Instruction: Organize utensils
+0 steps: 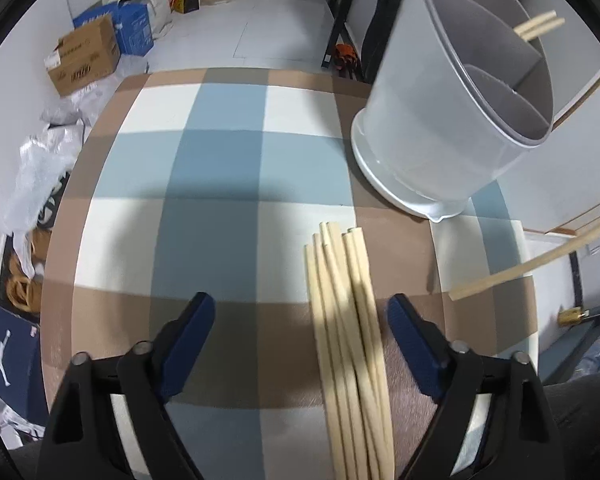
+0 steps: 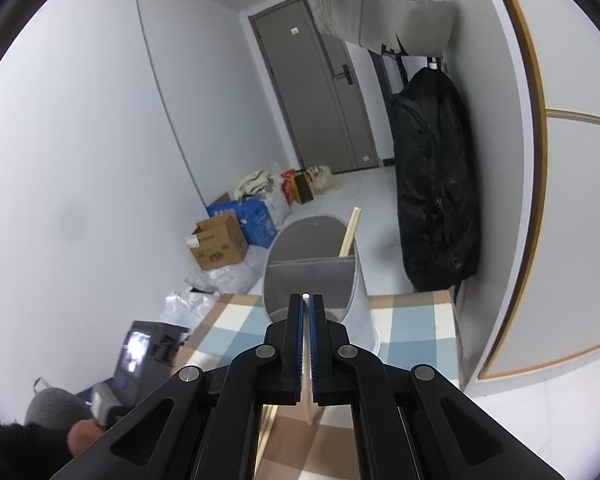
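Observation:
A bundle of several wooden chopsticks (image 1: 350, 320) lies on the checked tablecloth (image 1: 220, 160), between the fingers of my left gripper (image 1: 302, 320), which is open. A grey divided utensil holder (image 1: 456, 92) stands at the far right with chopsticks (image 1: 538, 26) in its far compartment. My right gripper (image 2: 307, 300) is shut on a single chopstick (image 2: 306, 297), held in front of and above the holder (image 2: 312, 264). That chopstick also shows in the left wrist view (image 1: 540, 262), in the air at the right. Chopsticks (image 2: 350, 230) stick out of the holder's far side.
The table's right edge is near a wall with a hanging black bag (image 2: 436, 184). Cardboard and blue boxes (image 1: 84, 56) and plastic bags (image 1: 44, 168) lie on the floor beyond the table's left side. A person's hand (image 2: 84, 436) shows at lower left.

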{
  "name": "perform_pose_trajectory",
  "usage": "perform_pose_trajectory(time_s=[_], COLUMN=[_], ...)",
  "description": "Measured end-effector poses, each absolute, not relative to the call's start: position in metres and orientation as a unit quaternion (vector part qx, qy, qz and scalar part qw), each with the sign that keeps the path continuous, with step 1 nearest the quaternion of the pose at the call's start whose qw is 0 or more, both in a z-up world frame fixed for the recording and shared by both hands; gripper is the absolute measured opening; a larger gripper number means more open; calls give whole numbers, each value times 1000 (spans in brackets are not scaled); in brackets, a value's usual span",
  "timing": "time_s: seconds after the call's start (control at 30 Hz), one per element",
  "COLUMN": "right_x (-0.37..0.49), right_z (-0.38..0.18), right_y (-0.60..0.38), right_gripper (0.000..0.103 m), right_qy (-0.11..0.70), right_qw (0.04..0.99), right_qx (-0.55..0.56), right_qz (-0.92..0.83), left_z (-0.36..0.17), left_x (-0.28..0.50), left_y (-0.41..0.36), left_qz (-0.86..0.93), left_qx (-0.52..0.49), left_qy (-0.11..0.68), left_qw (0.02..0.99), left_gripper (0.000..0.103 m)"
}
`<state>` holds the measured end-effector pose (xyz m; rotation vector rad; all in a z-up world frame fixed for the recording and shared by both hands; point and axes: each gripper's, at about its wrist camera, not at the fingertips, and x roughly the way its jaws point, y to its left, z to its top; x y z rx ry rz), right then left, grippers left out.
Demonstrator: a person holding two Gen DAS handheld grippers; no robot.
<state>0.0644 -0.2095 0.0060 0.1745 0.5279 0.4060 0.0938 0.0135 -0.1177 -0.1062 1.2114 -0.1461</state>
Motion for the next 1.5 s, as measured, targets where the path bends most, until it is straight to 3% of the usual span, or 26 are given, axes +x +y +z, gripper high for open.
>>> perform_pose_trajectory(time_s=[0.13,0.27,0.3,0.4,0.43,0.97,1.17,1.2,1.3,1.5], right_x=[60,58,58,59,58,62,63,64,64,63], right_z=[8,9,9,9,9,7,6,6,6,7], right_y=[-213,-217,-218,-221,-222,-223,-223,-223,-222,-225], right_gripper=[2,2,2,2,2,2,2,2,2,2], right_qy=[254,249,248,251,251,257,255,255,256,253], right_qw=[942,943,943,942,943,942,942,941,941,942], right_qx=[86,93,96,103,104,110,112,112,111,113], right_qz=[202,200,199,196,194,188,189,190,192,190], left_z=[-126,-124,-123,-119,-118,-115,-126,-126,-123,-133], left_x=[97,96,97,97,97,100,92,91,90,95], left_y=[7,3,3,4,7,43,33,31,19,-7], left_qz=[-63,-59,-66,-55,-58,-88,-84,-84,-92,-89], left_qx=[-36,-22,-26,-23,-32,-136,-94,-92,-82,-18], left_qy=[581,576,577,572,570,567,582,580,572,579], left_qw=[811,815,814,818,819,808,804,805,811,810], left_gripper=[52,36,24,3,2,0,2,7,34,36])
